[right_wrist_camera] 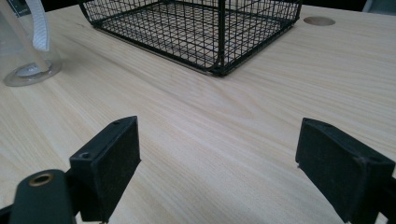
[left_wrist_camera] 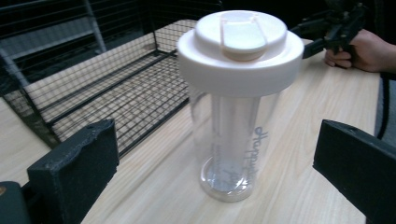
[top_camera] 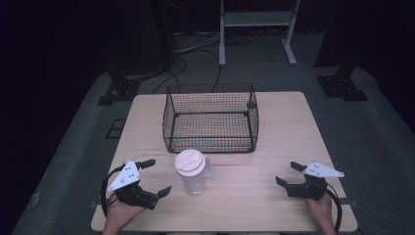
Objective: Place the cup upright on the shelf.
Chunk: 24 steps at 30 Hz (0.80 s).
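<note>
From the high view, the bottle (top_camera: 191,172) stands upright on the table (top_camera: 274,147), near its front edge and a little left of centre, just in front of the wire basket (top_camera: 211,117) but apart from it. The left gripper (top_camera: 157,177) sits just left of the bottle, jaws spread wide and pointing toward it, nothing between them. The right gripper (top_camera: 288,173) rests well off to the right, jaws also parted, gripping nothing. A hand (top_camera: 120,210) holds the left one at the table's front edge

Over to the left gripper view: the bottle (left_wrist_camera: 236,102) looms straight ahead, clear body, broad white lid (left_wrist_camera: 240,44) with a flip cap on top, some writing down the side. Both jaws stand wide apart either side of it, not touching it. The basket (left_wrist_camera: 93,88) lies behind on the left; the right gripper (left_wrist_camera: 327,35) and its hand (left_wrist_camera: 362,49) show far back

Now the right gripper view: jaws released, wide, with bare table (right_wrist_camera: 210,130) between them. The basket (right_wrist_camera: 201,28) sits ahead, and the bottle's base (right_wrist_camera: 28,70) is at the far left
</note>
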{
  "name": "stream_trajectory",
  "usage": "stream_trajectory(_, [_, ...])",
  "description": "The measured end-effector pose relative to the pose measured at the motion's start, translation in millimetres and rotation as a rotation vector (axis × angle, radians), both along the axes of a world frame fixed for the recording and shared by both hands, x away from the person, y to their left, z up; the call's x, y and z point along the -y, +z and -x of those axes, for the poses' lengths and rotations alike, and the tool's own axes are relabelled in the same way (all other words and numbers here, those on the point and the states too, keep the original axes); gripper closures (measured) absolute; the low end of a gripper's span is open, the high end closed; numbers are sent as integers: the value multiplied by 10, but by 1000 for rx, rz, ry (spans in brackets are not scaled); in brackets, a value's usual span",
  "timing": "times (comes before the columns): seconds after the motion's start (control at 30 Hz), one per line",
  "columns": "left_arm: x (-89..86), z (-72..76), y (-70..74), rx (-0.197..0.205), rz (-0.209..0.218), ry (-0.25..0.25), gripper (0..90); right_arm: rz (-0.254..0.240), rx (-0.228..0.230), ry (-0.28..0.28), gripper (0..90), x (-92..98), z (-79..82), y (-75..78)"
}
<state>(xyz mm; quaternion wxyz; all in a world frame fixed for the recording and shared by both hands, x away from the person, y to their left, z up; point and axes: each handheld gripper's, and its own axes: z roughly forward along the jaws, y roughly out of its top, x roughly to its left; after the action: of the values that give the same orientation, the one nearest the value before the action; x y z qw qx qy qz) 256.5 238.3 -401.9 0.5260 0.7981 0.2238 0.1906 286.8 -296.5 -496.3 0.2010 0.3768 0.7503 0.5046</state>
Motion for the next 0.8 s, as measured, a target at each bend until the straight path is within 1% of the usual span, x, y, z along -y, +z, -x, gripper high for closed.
stream_trajectory(0.03, [42,-11,1,-7,-10,-16,0,0,-1,-1,128,0,1,1])
stream_trajectory(0.1, [65,-16,-3,-6,-13,-20,0,0,-1,0,128,0,2,1])
stream_trajectory(0.13, [98,-28,-6,-16,-26,-29,0,1,0,1,128,0,2,1])
stream_trajectory(0.3, [156,-58,-14,-27,-31,-38,0,0,1,3,128,0,2,1])
stream_trajectory(0.4, [216,-88,-16,-40,-44,-44,0,0,1,4,128,0,3,3])
stream_trajectory(0.67, [319,-130,-12,-54,-61,-57,0,-1,2,5,128,0,4,3])
stream_trajectory(0.8, [379,-176,-14,-64,-70,-65,0,-2,2,5,128,1,4,3])
